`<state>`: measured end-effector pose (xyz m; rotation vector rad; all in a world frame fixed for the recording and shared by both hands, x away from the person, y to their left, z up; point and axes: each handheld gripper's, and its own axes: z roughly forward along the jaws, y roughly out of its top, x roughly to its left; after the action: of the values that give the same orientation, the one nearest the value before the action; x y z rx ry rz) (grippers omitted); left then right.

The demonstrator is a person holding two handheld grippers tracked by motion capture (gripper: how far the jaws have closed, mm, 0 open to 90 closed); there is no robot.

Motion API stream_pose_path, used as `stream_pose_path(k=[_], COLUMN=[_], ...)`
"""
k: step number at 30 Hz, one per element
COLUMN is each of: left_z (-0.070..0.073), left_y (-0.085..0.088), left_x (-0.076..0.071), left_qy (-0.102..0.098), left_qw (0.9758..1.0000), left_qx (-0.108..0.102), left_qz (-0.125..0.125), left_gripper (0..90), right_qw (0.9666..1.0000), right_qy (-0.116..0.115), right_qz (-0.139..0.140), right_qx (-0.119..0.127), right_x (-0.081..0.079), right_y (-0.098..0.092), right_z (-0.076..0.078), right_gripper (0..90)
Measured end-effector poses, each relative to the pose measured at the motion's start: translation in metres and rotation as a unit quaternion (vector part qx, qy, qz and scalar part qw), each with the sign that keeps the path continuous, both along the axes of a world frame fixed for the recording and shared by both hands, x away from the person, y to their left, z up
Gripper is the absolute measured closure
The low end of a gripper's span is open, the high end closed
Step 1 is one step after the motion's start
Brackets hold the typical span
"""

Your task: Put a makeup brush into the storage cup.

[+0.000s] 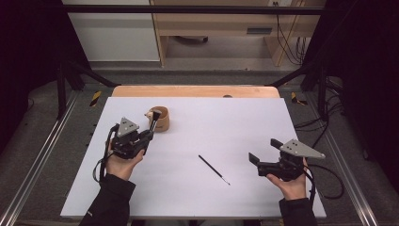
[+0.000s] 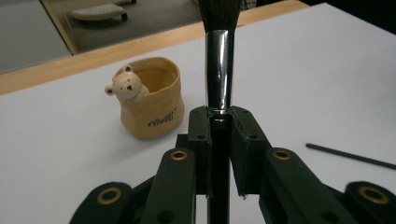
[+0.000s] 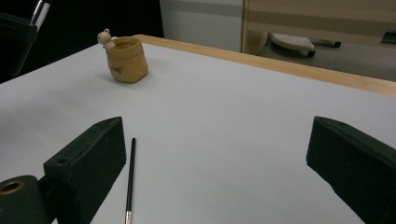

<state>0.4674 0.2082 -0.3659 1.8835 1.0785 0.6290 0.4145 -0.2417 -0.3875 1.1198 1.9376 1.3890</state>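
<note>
A: Brush (image 2: pixel 218 70) first: where is it?

B: Pinched upright in the left tongs (image 2: pixel 219 116), which are pressed against its black handle. In the left gripper view the shiny metal collar rises straight out of the grip, and dark bristles fan out at the top edge. In the high view the left tongs (image 1: pixel 153 123) hold it just beside the cup.

A: What cup?

B: A tan, sack-shaped cup (image 2: pixel 150 97) with a small pale bear figure (image 2: pixel 125 86) perched on its rim and dark lettering on its side. It stands on the white surface (image 1: pixel 226 127) near the far left, to the left of the brush in the left gripper view. Its mouth is open, and I can't see anything inside.

A: Anything else lying about?

B: A thin black brush (image 1: pixel 214 169) lies flat near the middle of the surface, between the two hands and well apart from the cup. In the right gripper view it lies just beside the left jaw, its pale tip towards the camera.

A: And the right tongs (image 1: pixel 262 150)?

B: Spread wide, nothing between them. They are held over the right side of the surface and point across it towards the left.

A: Does anything block the way to the cup?

B: No, the white surface between the held brush and the cup is bare. A wooden strip (image 1: pixel 195 91) runs along the far edge, behind the cup.
</note>
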Motion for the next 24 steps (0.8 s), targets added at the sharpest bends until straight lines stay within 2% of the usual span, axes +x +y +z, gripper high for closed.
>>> stream_pose_path(k=[10,24], left_z=[0.007,0.01], left_y=[-0.003,-0.007], left_x=[0.005,0.018], left_qy=[-0.035,-0.06], left_qw=[0.999,0.9969], left_qx=[-0.025,-0.049], left_qz=[0.009,0.018], left_gripper=[78.8,78.8], right_qw=[1.0,1.0], right_qy=[0.001,0.0], right_qz=[-0.001,0.001], right_qx=[0.003,0.002], right_x=[0.0,0.0], right_y=[-0.001,0.0], right_z=[0.0,0.0], right_gripper=[5.1,5.1])
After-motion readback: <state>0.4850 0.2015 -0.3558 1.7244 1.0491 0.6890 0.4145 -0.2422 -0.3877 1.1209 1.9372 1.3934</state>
